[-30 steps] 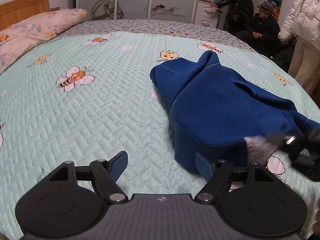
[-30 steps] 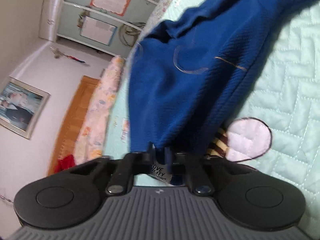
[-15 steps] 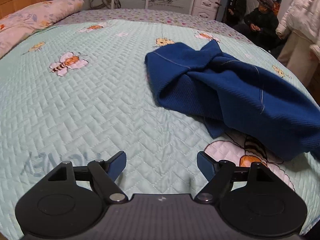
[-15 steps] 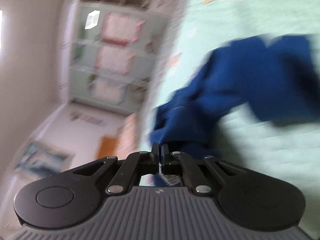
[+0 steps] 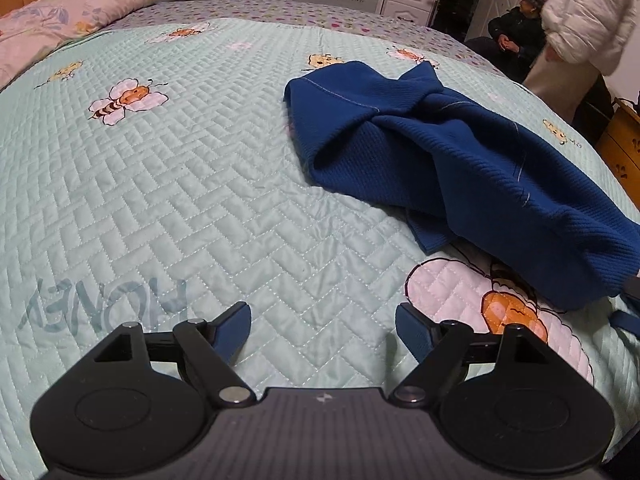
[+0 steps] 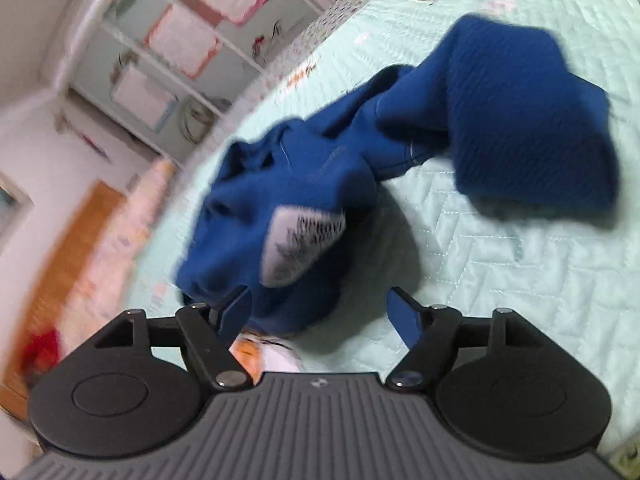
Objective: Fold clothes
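- Blue garment [image 5: 460, 160]: a dark blue knit piece, lying crumpled in loose folds on the bed [image 5: 180, 184], towards the right of the left wrist view
- Same garment in the right wrist view [image 6: 500, 120]: bunched into two masses joined by a narrower twisted section; a white label with dark print [image 6: 304, 240] faces up on the nearer mass
- Left gripper [image 5: 323, 328]: jaws spread wide, nothing between the blue pads; it hovers over bare quilt, apart from the garment
- Right gripper [image 6: 320, 312]: jaws spread wide, holding nothing; the left pad [image 6: 236, 312] sits just beside the near edge of the fabric, contact cannot be confirmed because of motion blur
- Bed surface: pale green quilted cover with bee prints [image 5: 124, 100] and the word "HONEY" [image 5: 108, 300]
- Pillow [image 5: 72, 12]: floral, at the far left of the bed
- Surroundings: a person in a white padded jacket [image 5: 588, 12] stands past the far right corner of the bed, next to a seated person [image 5: 520, 32]
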`<state>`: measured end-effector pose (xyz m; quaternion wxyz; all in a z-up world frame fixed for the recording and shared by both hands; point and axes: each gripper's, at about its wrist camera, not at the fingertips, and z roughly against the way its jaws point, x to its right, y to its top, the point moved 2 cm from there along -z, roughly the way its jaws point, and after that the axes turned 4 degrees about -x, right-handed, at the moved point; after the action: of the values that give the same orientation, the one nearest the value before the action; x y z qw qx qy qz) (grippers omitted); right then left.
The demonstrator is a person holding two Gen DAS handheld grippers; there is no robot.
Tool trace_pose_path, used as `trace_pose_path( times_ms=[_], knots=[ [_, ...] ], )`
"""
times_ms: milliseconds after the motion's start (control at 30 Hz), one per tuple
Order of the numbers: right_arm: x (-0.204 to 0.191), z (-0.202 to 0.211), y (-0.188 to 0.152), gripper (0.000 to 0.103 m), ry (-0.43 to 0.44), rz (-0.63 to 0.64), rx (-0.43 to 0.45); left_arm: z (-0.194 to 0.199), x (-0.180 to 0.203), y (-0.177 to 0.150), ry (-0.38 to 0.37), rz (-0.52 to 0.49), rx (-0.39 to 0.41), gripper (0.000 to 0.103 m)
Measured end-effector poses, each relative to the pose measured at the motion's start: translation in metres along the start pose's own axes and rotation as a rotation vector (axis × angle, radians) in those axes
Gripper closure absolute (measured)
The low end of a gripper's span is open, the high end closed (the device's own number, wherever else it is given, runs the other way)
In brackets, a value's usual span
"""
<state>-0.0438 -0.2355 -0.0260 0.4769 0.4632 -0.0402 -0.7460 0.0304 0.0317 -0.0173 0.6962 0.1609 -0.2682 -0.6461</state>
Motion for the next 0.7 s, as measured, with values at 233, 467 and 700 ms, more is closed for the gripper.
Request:
trace_pose_path(
  times_ms=[233, 467, 700],
  knots=[
    [-0.032, -0.041, 0.012, 0.052, 0.042, 0.042, -0.02, 0.0, 0.002, 0.0, -0.005, -0.009, -0.006, 0.02],
    [-0.11, 0.019, 0.062, 0.096, 0.618, -0.126, -0.032, 0.01, -0.01, 0.003, 0.01, 0.028, 0.018, 0.019],
    [-0.07, 0.133, 0.09, 0.093, 0.859, -0.155, 0.018, 0.011, -0.022, 0.004, 0.014, 0.076, 0.024, 0.018]
  ],
)
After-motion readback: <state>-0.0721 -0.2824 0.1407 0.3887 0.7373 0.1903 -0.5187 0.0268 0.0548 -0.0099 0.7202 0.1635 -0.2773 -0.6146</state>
